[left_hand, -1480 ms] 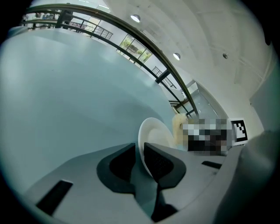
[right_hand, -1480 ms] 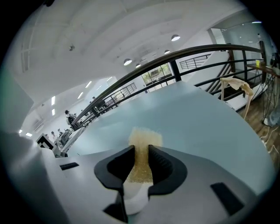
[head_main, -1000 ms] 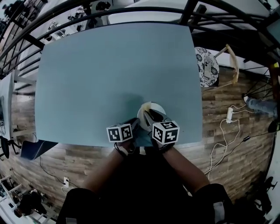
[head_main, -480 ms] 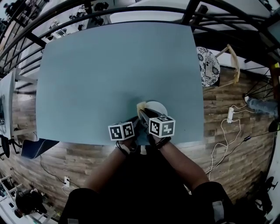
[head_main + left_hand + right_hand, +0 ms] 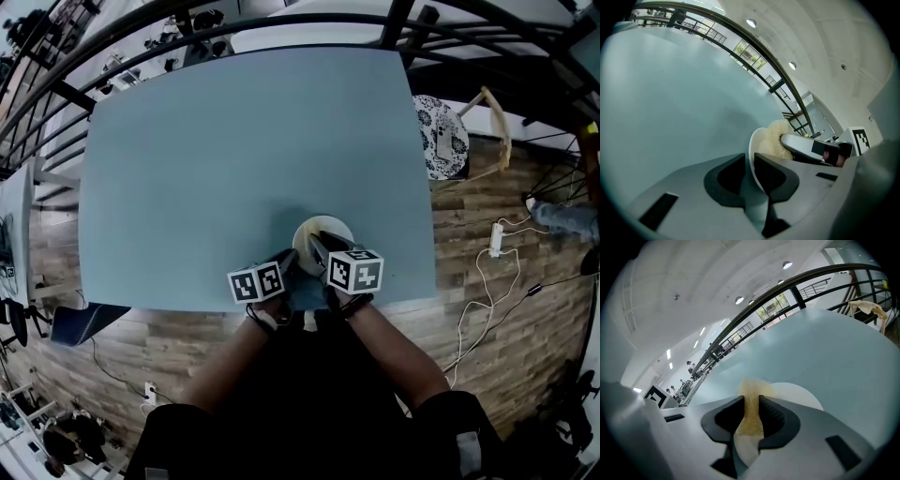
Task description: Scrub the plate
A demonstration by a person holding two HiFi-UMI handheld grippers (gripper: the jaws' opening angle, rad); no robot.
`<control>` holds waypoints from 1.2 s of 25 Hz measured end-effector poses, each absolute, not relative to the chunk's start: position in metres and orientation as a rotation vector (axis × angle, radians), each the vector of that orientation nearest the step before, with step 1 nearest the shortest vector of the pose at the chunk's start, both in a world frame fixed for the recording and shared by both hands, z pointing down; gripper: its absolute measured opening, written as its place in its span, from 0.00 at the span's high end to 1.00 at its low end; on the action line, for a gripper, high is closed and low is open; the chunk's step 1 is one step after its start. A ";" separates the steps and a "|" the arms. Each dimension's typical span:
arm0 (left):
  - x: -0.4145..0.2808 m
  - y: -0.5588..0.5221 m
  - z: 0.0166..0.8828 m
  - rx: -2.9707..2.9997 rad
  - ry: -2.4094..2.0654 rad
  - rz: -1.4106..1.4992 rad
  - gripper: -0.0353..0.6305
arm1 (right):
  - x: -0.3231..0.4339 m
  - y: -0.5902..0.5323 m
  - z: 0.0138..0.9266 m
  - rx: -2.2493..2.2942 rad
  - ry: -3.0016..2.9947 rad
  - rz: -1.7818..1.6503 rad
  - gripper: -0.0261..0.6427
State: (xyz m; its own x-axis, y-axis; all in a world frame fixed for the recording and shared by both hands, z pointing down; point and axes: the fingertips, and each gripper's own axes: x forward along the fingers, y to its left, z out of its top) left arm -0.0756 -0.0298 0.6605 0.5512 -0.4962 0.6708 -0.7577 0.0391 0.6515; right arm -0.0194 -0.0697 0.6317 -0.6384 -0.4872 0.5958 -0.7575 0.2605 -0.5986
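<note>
A small white plate (image 5: 313,232) rests near the front edge of the blue-grey table (image 5: 234,159). My left gripper (image 5: 751,172) is shut on the plate's (image 5: 757,152) near rim, which stands on edge between the jaws. My right gripper (image 5: 751,414) is shut on a yellow scrub sponge (image 5: 751,411), and the sponge presses on the plate's (image 5: 797,393) face. In the left gripper view the sponge (image 5: 777,141) lies against the plate with the right gripper's finger (image 5: 801,145) behind it. Both marker cubes (image 5: 258,282) sit side by side in the head view.
A patterned round stool seat (image 5: 439,137) stands off the table's right side, beside a wooden frame (image 5: 497,122). A white cable and power strip (image 5: 495,240) lie on the wood floor. Dark railings (image 5: 187,23) run along the far side.
The right gripper with the sponge has shifted slightly back and forth over the plate. The left gripper has kept its hold on the rim.
</note>
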 end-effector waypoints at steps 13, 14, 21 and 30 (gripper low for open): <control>-0.068 -0.031 0.664 1.615 -1.089 0.287 0.84 | 0.054 -0.065 0.630 1.309 -2.209 1.328 0.81; -0.068 -0.031 0.664 1.614 -1.089 0.286 0.84 | 0.058 -0.064 0.629 1.321 -2.204 1.333 0.81; -0.074 -0.029 0.654 1.587 -1.078 0.174 0.82 | 0.063 -0.063 0.615 1.372 -2.195 1.325 0.81; -0.121 -0.014 0.624 1.548 -1.107 0.008 0.81 | -0.032 -0.054 0.611 1.103 -2.295 1.281 0.81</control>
